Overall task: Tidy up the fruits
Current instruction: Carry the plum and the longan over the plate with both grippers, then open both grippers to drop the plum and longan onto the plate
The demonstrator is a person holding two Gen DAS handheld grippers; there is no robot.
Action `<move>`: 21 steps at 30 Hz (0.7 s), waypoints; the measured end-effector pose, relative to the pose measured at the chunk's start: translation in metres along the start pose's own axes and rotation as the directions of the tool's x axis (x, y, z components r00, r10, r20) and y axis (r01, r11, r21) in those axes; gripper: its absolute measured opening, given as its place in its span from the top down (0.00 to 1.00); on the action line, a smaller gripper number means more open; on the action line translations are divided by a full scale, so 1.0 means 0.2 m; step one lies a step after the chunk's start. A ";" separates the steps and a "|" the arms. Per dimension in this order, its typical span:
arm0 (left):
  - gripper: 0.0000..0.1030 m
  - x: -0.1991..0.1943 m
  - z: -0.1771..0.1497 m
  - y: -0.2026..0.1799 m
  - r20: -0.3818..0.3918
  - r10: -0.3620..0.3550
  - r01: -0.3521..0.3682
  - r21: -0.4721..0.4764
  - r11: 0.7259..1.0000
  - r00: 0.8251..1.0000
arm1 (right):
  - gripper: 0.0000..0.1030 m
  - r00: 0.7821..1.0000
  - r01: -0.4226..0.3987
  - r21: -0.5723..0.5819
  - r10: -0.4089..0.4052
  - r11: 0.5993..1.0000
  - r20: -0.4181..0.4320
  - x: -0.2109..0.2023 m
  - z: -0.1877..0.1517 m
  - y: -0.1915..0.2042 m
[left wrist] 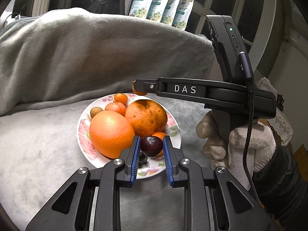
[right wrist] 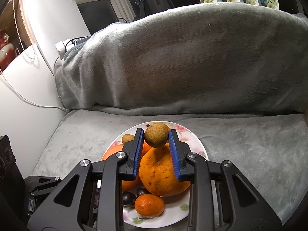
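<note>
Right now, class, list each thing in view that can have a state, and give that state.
Left gripper: shut on the dark cherry, just above the plate.
Right gripper: shut on a brown longan, held above the fruit.
Floral plate: loaded with fruit, resting on the grey blanket.
Large orange: resting on the plate.

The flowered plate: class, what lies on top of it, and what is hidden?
On the plate: two large oranges, small tangerines, dark plums, one brown fruit. Its middle is covered by the fruit.
</note>
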State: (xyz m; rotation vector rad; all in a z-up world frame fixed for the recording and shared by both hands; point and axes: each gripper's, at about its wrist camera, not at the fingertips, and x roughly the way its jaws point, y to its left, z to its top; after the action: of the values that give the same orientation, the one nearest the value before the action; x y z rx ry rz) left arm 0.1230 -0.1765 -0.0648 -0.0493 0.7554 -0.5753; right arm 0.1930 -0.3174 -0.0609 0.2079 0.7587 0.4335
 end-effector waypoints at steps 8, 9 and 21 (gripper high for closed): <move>0.78 -0.01 0.00 0.01 0.004 0.004 -0.004 -0.005 1.000 1.000 | 0.73 1.000 0.003 -0.005 -0.003 1.000 -0.004 0.01 0.00 0.01; 0.78 -0.01 0.00 0.01 0.003 0.004 -0.004 -0.005 1.000 1.000 | 0.69 1.000 0.005 -0.006 -0.005 1.000 -0.005 0.01 0.00 0.01; 0.73 -0.01 0.00 0.00 0.010 0.014 -0.014 0.008 1.000 1.000 | 0.49 1.000 0.009 0.004 -0.009 1.000 0.010 -0.02 0.00 0.00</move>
State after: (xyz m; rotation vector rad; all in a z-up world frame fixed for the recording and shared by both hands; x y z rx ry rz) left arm 0.1217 -0.1767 -0.0641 -0.0392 0.7428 -0.5648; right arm 0.1909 -0.3198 -0.0580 0.2098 0.7502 0.4221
